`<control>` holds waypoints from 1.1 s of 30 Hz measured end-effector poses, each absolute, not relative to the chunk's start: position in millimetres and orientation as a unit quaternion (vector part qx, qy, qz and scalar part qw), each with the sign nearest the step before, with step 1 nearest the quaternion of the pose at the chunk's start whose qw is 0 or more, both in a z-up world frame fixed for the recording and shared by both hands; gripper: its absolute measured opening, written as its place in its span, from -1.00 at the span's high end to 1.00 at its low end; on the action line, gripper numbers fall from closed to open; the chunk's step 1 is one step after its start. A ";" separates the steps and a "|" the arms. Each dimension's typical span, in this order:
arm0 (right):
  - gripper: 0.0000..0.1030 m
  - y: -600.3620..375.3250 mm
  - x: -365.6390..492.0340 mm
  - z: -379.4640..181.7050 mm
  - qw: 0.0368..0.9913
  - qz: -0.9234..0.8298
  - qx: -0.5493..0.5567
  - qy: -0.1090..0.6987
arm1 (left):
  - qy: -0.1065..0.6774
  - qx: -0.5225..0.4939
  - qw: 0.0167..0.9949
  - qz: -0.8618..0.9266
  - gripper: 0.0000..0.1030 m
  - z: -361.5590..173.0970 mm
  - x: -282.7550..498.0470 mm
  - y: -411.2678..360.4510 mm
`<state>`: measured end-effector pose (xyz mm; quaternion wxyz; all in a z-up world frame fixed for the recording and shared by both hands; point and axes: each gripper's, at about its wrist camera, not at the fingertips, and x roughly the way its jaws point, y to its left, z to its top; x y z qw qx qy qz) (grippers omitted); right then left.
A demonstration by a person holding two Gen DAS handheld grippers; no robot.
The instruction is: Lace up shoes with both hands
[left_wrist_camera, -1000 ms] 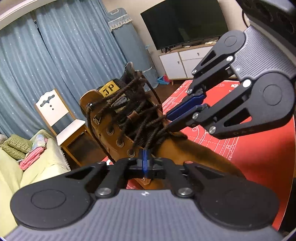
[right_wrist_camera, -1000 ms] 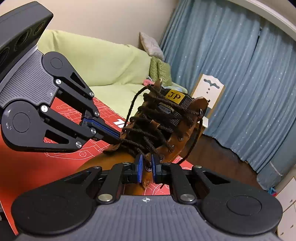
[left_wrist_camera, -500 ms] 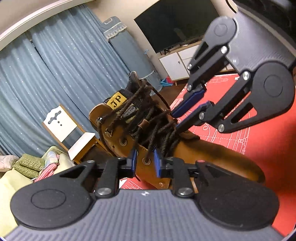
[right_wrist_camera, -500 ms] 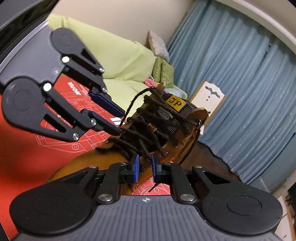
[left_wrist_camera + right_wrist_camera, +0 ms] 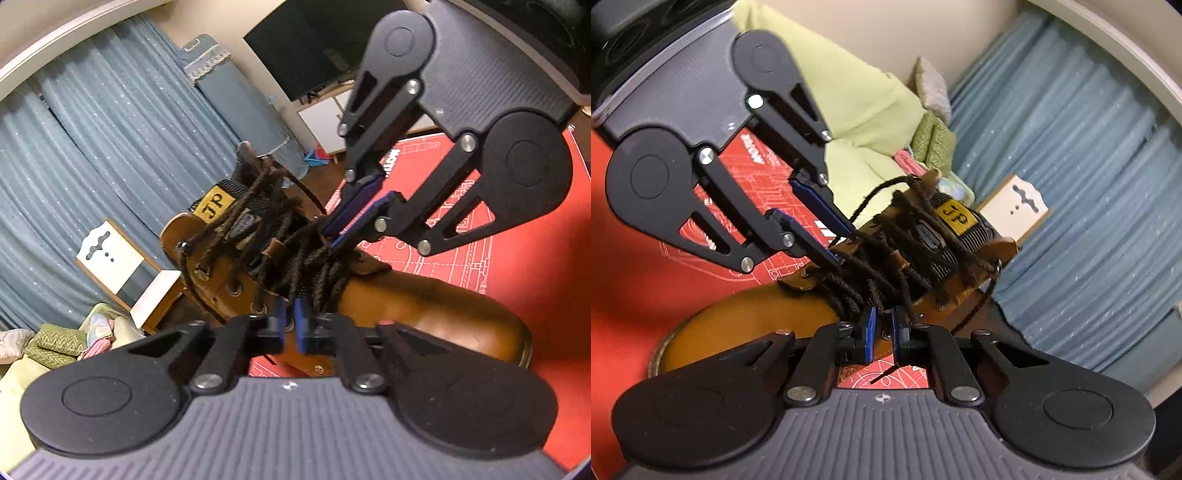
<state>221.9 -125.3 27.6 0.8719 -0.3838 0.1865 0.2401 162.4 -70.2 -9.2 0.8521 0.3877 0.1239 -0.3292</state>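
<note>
Left hand-held gripper (image 5: 290, 325) closing, right hand-held gripper (image 5: 883, 330) closing, both apart at boot (image 5: 424, 306) laces (image 5: 871, 280).

Boot (image 5: 424, 306) was tan leather, laces (image 5: 295, 258) dark brown, tongue tag (image 5: 214, 202) yellow (black letters). Mat (image 5: 535, 295) red with white line drawings. Curtains (image 5: 110, 147) blue-grey, speckled. Sofa (image 5: 857, 110) lime green.

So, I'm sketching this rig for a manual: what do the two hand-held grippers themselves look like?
Both look identical. The left hand-held gripper and the right hand-held gripper each have a grey ribbed body, two rounded black discs at the sides, black slotted linkage arms with silver screws, and flat blue finger pads. A small white mark sits centred on the ribbed body. No cables, hands or sleeves show.
</note>
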 end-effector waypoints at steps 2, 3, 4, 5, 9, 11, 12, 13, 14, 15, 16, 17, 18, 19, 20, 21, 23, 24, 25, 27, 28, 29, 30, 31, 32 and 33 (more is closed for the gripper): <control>0.85 -121.4 225.0 25.4 0.865 0.241 -0.400 0.185 | 0.122 0.389 0.852 -0.329 0.99 -8.9 162.6 -71.0; 0.87 -120.5 227.3 25.5 0.864 0.240 -0.401 0.188 | 0.120 0.384 0.855 -0.329 1.00 -8.0 163.3 -70.6; 0.96 -120.9 228.9 25.5 0.865 0.239 -0.398 0.192 | 0.120 0.378 0.856 -0.331 1.00 -6.5 163.2 -70.4; 1.00 -121.3 231.2 25.9 0.866 0.238 -0.395 0.195 | 0.118 0.375 0.857 -0.333 1.00 -5.1 162.2 -70.8; 1.00 -119.9 235.7 27.9 0.873 0.240 -0.377 0.196 | 0.115 0.372 0.858 -0.335 1.00 -5.5 159.9 -73.2; 1.00 -115.5 235.4 29.3 0.876 0.243 -0.370 0.193 | 0.117 0.369 0.859 -0.335 1.00 -3.0 159.6 -71.7; 1.00 -115.4 236.5 28.9 0.876 0.244 -0.368 0.192 | 0.118 0.367 0.860 -0.335 1.00 -1.8 159.3 -70.6; 1.00 -115.3 237.7 28.5 0.877 0.245 -0.367 0.191 | 0.118 0.365 0.860 -0.337 0.95 -0.4 158.5 -68.3; 1.00 -117.0 238.2 28.8 0.876 0.249 -0.365 0.192 | 0.113 0.365 0.860 -0.339 0.91 1.6 156.8 -65.6; 0.99 -118.9 238.5 29.0 0.876 0.253 -0.363 0.192 | 0.106 0.363 0.862 -0.337 0.88 3.9 155.8 -63.0; 0.99 -120.9 237.8 29.6 0.875 0.253 -0.365 0.190 | 0.100 0.362 0.865 -0.332 0.88 5.9 156.2 -60.4; 0.96 -122.9 237.0 30.2 0.875 0.254 -0.366 0.189 | 0.095 0.361 0.869 -0.325 0.88 7.3 157.9 -58.4; 0.94 -125.2 235.2 31.9 0.877 0.256 -0.364 0.183 | 0.094 0.363 0.871 -0.318 0.86 7.6 160.1 -57.6; 0.88 -127.6 234.3 34.3 0.880 0.255 -0.359 0.177 | 0.094 0.367 0.871 -0.312 0.86 7.3 162.8 -57.7; 0.82 -129.4 230.1 35.3 0.883 0.249 -0.358 0.173 | 0.095 0.374 0.870 -0.308 0.85 6.4 165.6 -58.3; 0.81 -128.9 227.5 34.6 0.885 0.239 -0.362 0.168 | 0.096 0.378 0.868 -0.308 0.85 6.0 168.5 -59.1; 0.80 -126.8 224.7 30.3 0.884 0.225 -0.375 0.162 | 0.097 0.383 0.864 -0.312 0.85 5.3 171.7 -60.7; 0.80 -126.4 223.8 28.5 0.883 0.223 -0.380 0.163 | 0.097 0.385 0.862 -0.314 0.85 4.9 172.3 -61.5; 0.80 -125.9 222.9 26.7 0.881 0.222 -0.384 0.164 | 0.096 0.388 0.861 -0.314 0.85 4.4 172.3 -62.4; 0.80 -122.4 226.0 22.9 0.876 0.224 -0.394 0.165 | 0.095 0.396 0.858 -0.314 0.85 3.5 172.9 -63.9; 0.80 -121.1 227.3 21.5 0.874 0.225 -0.398 0.164 | 0.094 0.400 0.856 -0.314 0.85 2.9 173.2 -64.5; 0.80 -119.8 228.5 20.1 0.872 0.225 -0.402 0.163 | 0.093 0.404 0.854 -0.315 0.85 2.0 173.9 -64.9; 0.80 -119.6 230.3 19.6 0.871 0.225 -0.405 0.162 | 0.092 0.408 0.852 -0.316 0.87 1.0 174.5 -65.3; 0.80 -118.7 232.1 19.1 0.870 0.226 -0.408 0.162 | 0.091 0.411 0.850 -0.317 0.89 0.4 174.9 -65.5; 0.80 -117.5 232.8 18.4 0.867 0.226 -0.413 0.161 | 0.090 0.413 0.849 -0.318 0.89 0.9 174.6 -65.2; 0.80 -116.5 234.0 17.1 0.866 0.226 -0.416 0.162 | 0.091 0.412 0.848 -0.320 0.89 1.3 173.8 -64.9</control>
